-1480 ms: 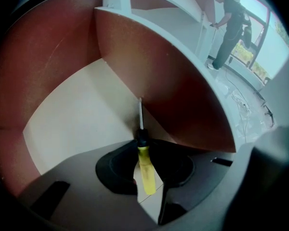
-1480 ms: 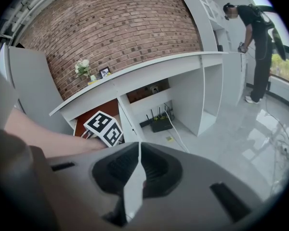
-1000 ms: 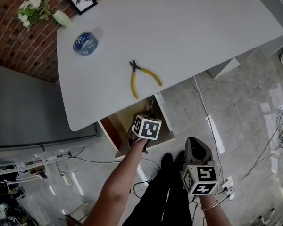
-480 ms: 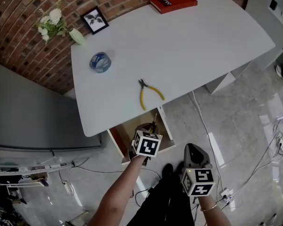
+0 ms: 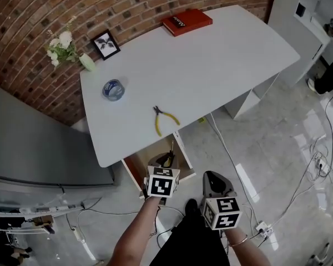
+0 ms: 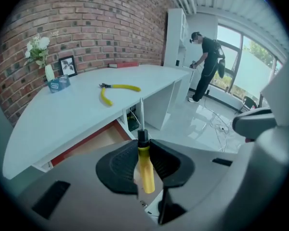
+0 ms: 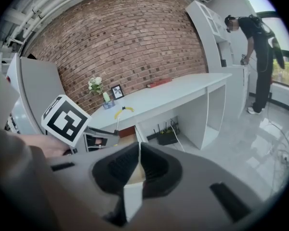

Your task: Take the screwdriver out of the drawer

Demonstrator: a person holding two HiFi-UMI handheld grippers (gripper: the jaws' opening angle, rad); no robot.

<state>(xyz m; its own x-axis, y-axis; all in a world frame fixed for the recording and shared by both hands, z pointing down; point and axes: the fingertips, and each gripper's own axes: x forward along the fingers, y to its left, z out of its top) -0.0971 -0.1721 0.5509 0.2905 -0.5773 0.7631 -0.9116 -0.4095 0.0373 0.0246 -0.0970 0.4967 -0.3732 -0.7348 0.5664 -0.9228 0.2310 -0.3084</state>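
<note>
My left gripper point(image 5: 165, 160) point(image 6: 141, 150) is shut on a screwdriver point(image 6: 144, 170) with a yellow handle and a black collar. Its thin metal shaft point(image 6: 140, 113) sticks up past the jaws, toward the table edge. In the head view the gripper hangs above the front of the open wooden drawer point(image 5: 137, 164) under the white table point(image 5: 211, 65). My right gripper point(image 5: 212, 176) point(image 7: 138, 160) hovers to the right of the drawer, over the floor. It is shut with nothing in its jaws.
Yellow-handled pliers point(image 5: 164, 119) lie near the table's front edge, above the drawer. A tape roll point(image 5: 112, 89), picture frame point(image 5: 106, 45), flowers point(image 5: 64, 44) and red book point(image 5: 187, 21) sit further back. Cables point(image 5: 316, 170) trail on the floor. A person point(image 6: 207, 61) stands by white shelves.
My left gripper has lifted the screwdriver up out of the drawer and drawn back from the table edge. The right gripper has risen a little too.
</note>
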